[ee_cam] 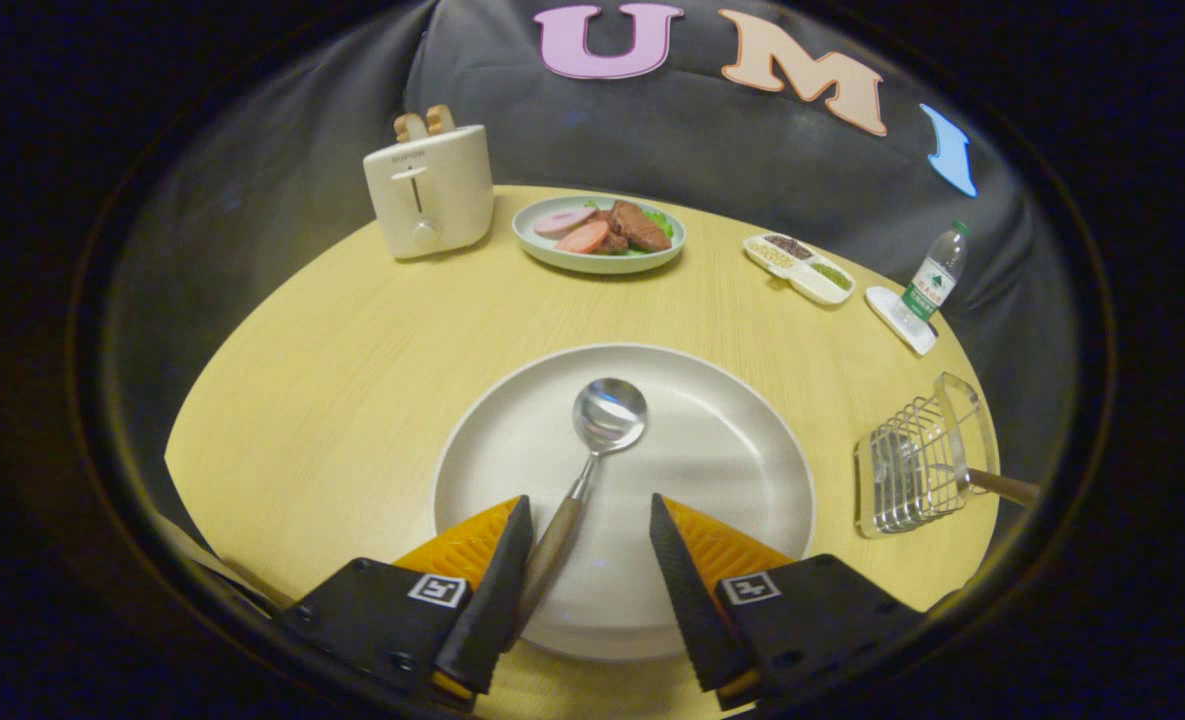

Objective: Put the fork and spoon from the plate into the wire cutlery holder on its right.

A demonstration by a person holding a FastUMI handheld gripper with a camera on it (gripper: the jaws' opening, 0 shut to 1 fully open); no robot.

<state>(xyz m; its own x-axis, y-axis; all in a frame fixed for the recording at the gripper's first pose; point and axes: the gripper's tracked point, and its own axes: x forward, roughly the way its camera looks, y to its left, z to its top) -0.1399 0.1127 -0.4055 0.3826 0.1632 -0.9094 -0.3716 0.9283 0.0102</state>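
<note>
A spoon (592,450) with a shiny bowl and a wooden handle lies on the large white plate (732,450). Its bowl points away from me and its handle runs back between my fingers, close beside the left one. My gripper (590,512) hangs open over the near part of the plate, with neither finger pressing on the handle. To the right of the plate the wire cutlery holder (917,465) lies on the table. A wooden-handled utensil (997,485) sticks out of its mouth; I cannot tell which kind it is.
Beyond the plate, on the round wooden table (352,380), stand a white toaster (430,188), a plate of meat and greens (600,233), a divided dish of grains (800,266) and a water bottle (935,275) on a white slab.
</note>
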